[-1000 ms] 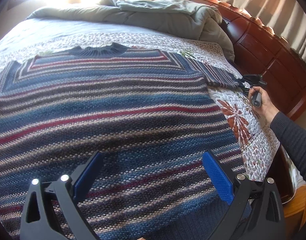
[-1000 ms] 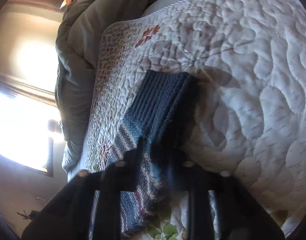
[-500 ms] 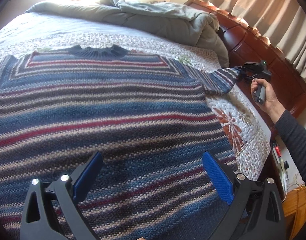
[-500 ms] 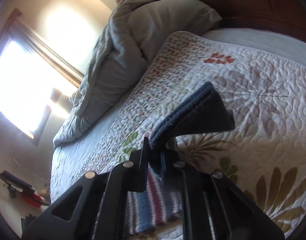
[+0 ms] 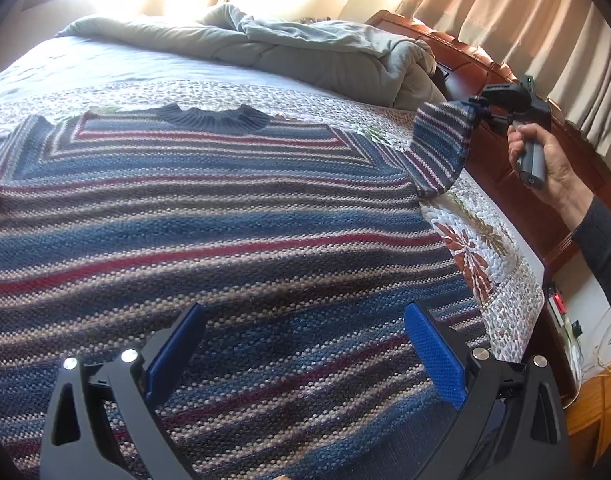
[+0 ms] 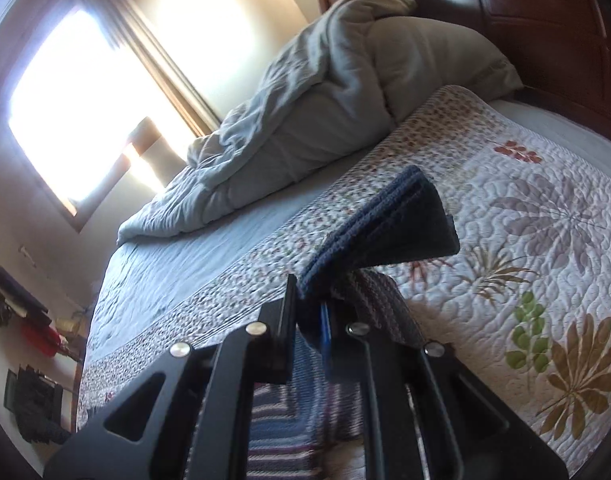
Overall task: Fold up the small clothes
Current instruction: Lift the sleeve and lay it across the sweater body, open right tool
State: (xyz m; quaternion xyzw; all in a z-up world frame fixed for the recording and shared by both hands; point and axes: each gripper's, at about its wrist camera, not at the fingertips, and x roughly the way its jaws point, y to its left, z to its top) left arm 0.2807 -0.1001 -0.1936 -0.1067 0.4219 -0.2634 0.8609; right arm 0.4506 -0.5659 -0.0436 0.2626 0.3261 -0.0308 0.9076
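Striped knit in blue, red and beige covers most of what we see: the sweater [image 5: 209, 232] lies flat on the quilt [image 5: 481, 248] of the bed, with its dark ribbed collar [image 5: 213, 118] on the far side. Our left claw [image 5: 301, 356] hovers over the lower part of the sweater with its blue pads [image 5: 435, 358] wide apart and nothing between them. Our right claw [image 6: 319, 320] is clenched on the sleeve [image 5: 441, 148] near its dark blue cuff [image 6: 389, 228], and the sleeve hangs lifted above the quilt at the right edge of the bed. Our right hand [image 5: 545, 160] grips the handle of this claw. A grey duvet [image 5: 305, 52] is bunched at the far end of the bed, beside the dark wooden headboard [image 5: 517, 148]
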